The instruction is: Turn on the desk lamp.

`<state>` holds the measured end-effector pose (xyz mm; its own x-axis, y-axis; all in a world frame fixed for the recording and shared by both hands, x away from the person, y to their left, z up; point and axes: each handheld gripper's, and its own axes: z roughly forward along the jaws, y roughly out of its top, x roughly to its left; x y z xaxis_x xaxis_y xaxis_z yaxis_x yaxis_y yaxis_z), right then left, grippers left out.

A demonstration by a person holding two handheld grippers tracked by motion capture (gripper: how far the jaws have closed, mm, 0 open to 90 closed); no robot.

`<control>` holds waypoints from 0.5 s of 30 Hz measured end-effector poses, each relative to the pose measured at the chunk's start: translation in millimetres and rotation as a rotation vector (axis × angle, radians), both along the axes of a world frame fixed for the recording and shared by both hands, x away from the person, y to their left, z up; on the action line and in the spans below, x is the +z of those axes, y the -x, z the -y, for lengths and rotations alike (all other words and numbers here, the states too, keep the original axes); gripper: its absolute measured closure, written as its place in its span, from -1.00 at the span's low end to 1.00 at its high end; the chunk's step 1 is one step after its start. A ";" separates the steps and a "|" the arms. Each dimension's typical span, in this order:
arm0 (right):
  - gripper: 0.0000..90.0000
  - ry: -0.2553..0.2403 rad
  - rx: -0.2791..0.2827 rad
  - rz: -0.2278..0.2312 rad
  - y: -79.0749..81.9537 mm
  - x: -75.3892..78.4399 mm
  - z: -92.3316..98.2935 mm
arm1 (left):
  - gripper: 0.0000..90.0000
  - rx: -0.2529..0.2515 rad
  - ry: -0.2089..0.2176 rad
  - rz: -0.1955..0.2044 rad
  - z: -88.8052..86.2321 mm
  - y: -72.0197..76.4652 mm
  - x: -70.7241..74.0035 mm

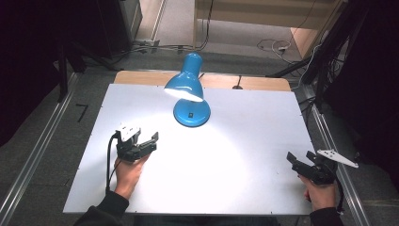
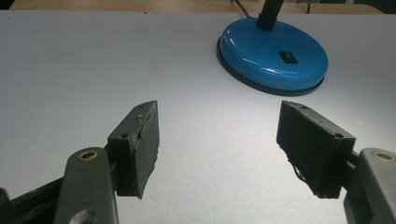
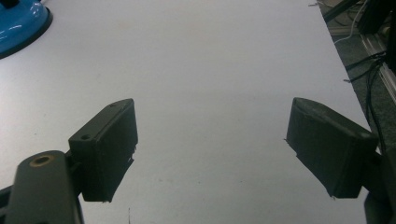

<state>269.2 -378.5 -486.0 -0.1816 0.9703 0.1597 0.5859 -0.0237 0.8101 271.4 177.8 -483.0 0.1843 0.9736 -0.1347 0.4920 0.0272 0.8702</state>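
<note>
A blue desk lamp [image 1: 189, 89] stands lit at the back middle of the white table [image 1: 244, 122], its round base [image 2: 273, 56] with a small black switch ahead and to the right in the left gripper view. My left gripper [image 1: 145, 140] hovers low over the table's left side, a short way in front of the lamp base, open with nothing between its pads [image 2: 140, 144]. At the table's right edge my right gripper [image 1: 301, 160] is held open over bare table, jaws wide apart and empty. In the right gripper view the lamp base [image 3: 21, 21] sits at the far left corner.
Metal rails run along both sides of the table. Cables lie on the floor [image 1: 277, 44] behind the table and beside its right edge [image 3: 369, 60]. A wooden strip [image 1: 141, 76] borders the table's far edge. Dark stands rise at the back right.
</note>
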 end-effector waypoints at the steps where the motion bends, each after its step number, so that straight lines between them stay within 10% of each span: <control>1: -0.66 0.000 -0.001 -0.001 -0.2 -0.1 -0.5 | -0.33 0.002 -0.002 0.000 -2.0 2.1 -0.5; 15: -0.66 0.006 0.006 -0.006 -0.1 -0.6 -3.0 | -0.33 0.041 -0.045 0.000 -23.8 20.4 -1.5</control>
<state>269.3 -375.5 -486.6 -0.1860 0.9702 0.1555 0.5911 -0.0160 0.8064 250.9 201.5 -484.6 0.1443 0.9853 -0.0910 0.4912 0.0085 0.8710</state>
